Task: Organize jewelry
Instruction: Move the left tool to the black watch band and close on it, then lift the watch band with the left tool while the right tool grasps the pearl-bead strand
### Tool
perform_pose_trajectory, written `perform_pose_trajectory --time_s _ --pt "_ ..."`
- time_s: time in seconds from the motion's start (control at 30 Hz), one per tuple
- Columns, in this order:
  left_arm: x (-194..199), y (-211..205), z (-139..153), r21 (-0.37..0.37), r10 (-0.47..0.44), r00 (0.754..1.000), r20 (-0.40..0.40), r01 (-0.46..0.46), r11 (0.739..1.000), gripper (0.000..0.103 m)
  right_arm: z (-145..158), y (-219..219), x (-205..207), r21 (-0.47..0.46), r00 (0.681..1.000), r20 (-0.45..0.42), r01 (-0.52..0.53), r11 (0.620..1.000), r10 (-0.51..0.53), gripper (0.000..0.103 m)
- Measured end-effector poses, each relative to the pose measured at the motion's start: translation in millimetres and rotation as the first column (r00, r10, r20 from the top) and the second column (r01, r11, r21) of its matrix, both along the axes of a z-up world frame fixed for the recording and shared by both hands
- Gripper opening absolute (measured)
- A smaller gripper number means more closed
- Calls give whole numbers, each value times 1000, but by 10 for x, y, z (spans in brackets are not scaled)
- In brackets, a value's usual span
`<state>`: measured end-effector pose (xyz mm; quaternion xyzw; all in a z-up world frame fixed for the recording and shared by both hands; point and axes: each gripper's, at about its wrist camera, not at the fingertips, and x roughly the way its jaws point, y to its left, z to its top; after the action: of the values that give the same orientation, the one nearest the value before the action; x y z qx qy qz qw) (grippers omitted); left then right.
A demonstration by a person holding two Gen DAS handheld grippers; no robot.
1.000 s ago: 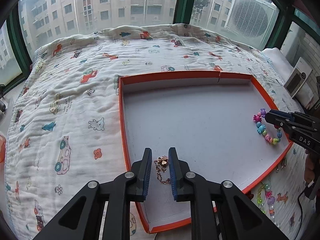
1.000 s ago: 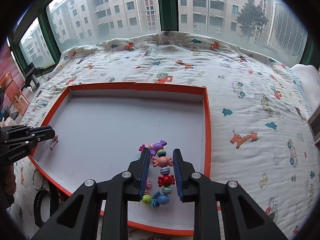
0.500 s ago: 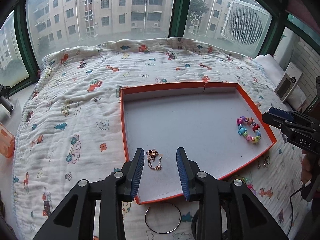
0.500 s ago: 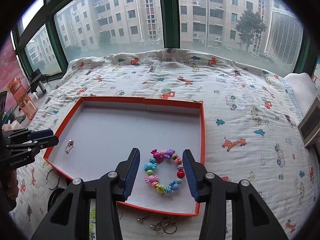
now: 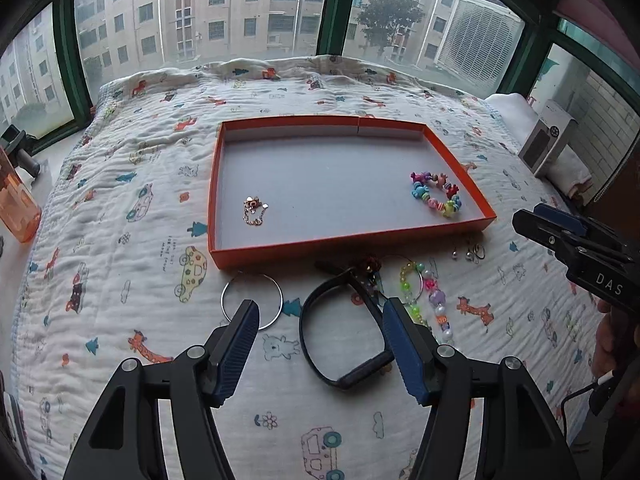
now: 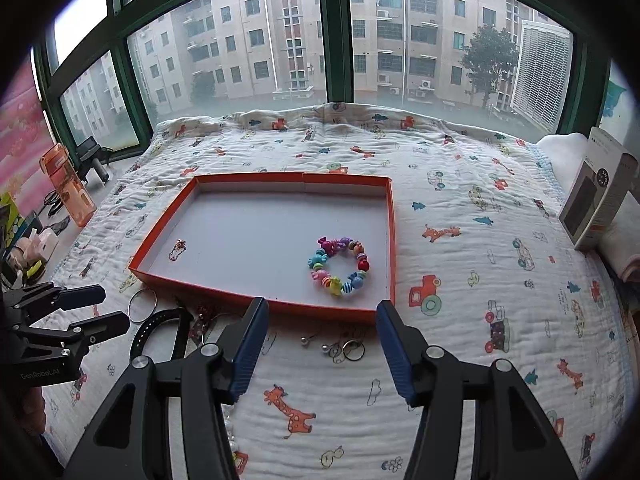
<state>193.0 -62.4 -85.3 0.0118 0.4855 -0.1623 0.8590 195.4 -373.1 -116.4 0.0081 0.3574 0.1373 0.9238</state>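
An orange-rimmed tray [image 5: 256, 254] [image 6: 390, 216] lies on the printed quilt. In it lie a gold chain bracelet [image 5: 254, 210] [image 6: 177, 249] at the left and a colourful candy-bead bracelet [image 5: 436, 194] [image 6: 339, 266] at the right. In front of the tray lie a silver bangle [image 5: 251, 300] [image 6: 142, 305], a black band [image 5: 340, 328] [image 6: 160, 334], a beaded string [image 5: 424, 296] and small rings and earrings [image 6: 340, 346] [image 5: 470, 252]. My left gripper [image 5: 320, 328] is open and empty above the bangle and band. My right gripper [image 6: 320, 328] is open and empty in front of the tray.
An orange bottle [image 6: 68, 184] and clutter stand at the left edge of the bed. A grey box [image 6: 596, 196] [image 5: 548, 144] sits on folded white cloth at the right. Windows run behind the bed.
Both grippers have opened wide, let go of the gold chain and the candy bracelet in the tray, and pulled back and up toward the near side of the bed.
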Motion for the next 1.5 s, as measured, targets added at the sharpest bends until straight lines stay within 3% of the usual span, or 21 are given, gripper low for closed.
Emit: perform_pose_trajectory --time_s 0.13,0.27,0.53,0.87,1.13,1.5 --pt "-82 -94 -175 32 39 999 -37 -38 999 69 -59 -82 -163 28 1000 -20 1 1000 -1 61" --pt "-59 -136 -293 -3 71 994 -87 -71 997 69 -154 -114 -288 15 999 -34 -1 1000 1 61" --pt "-2 -297 -380 46 91 991 -96 -87 995 69 -317 -182 -340 46 997 -77 -2 999 5 61" --pt "10 -305 -505 47 149 981 -122 -144 988 68 -397 -55 -357 42 995 -90 -47 998 51 61" --pt "-24 -326 -497 63 136 987 -88 -131 989 56 -475 74 -340 51 989 -120 -77 996 83 60" --pt "-119 -6 -452 17 146 985 -96 -145 989 56 -571 329 -168 98 977 -174 -104 990 120 39"
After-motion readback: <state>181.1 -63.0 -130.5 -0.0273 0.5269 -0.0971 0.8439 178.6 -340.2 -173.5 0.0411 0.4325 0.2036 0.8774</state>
